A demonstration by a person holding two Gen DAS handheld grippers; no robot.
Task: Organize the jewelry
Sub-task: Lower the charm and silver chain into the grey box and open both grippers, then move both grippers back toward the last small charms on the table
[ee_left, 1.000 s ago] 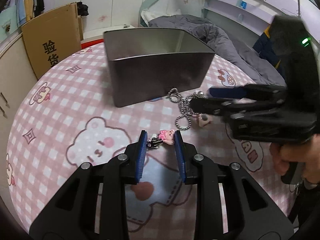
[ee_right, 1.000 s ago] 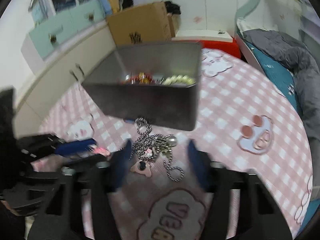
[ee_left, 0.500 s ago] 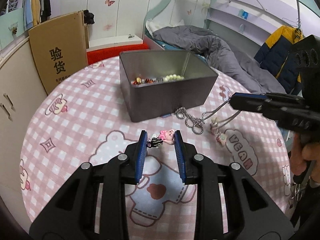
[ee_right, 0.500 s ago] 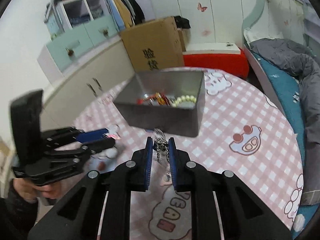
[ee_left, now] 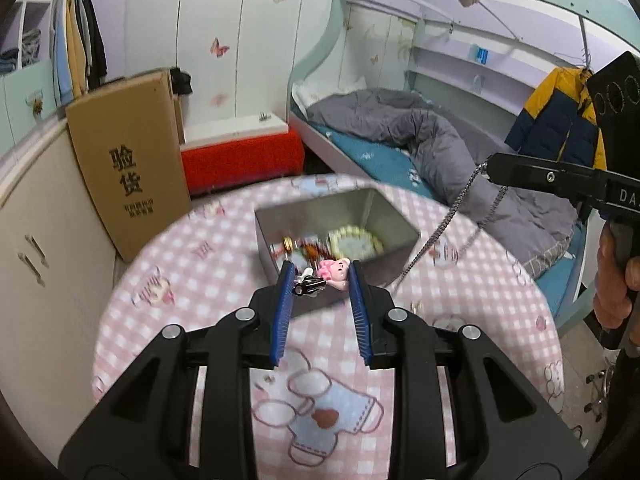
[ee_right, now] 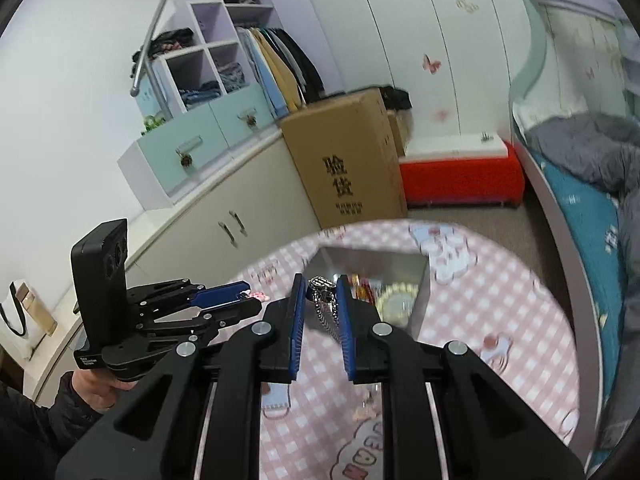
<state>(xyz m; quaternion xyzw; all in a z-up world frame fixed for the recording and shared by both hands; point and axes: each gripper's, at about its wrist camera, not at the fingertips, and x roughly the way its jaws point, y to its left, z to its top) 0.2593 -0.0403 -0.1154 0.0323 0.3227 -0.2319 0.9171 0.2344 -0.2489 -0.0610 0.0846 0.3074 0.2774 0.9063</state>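
Observation:
My left gripper [ee_left: 320, 274] is shut on a pink pig charm with a dark clasp [ee_left: 326, 276], held high above the table in front of the grey metal tin [ee_left: 394, 222]. The tin holds a pearl bracelet [ee_left: 354, 240] and other jewelry. My right gripper [ee_right: 320, 286] is shut on a silver ball chain [ee_right: 322, 294]. In the left wrist view the chain [ee_left: 440, 226] hangs from the right gripper [ee_left: 490, 168] down to the table beside the tin. The tin also shows in the right wrist view [ee_right: 422, 304], below and ahead of the right gripper.
The round table has a pink checked cloth [ee_left: 208, 288] with cartoon prints. A cardboard box [ee_left: 128, 160], cream cabinets [ee_right: 208, 224], a red bench [ee_left: 240, 160] and a bed with a grey duvet [ee_left: 432, 140] stand around it.
Both grippers have risen well above the table. The left carries the pig charm up. The right closed on the chain a second ago and now lifts it, so the chain hangs stretched.

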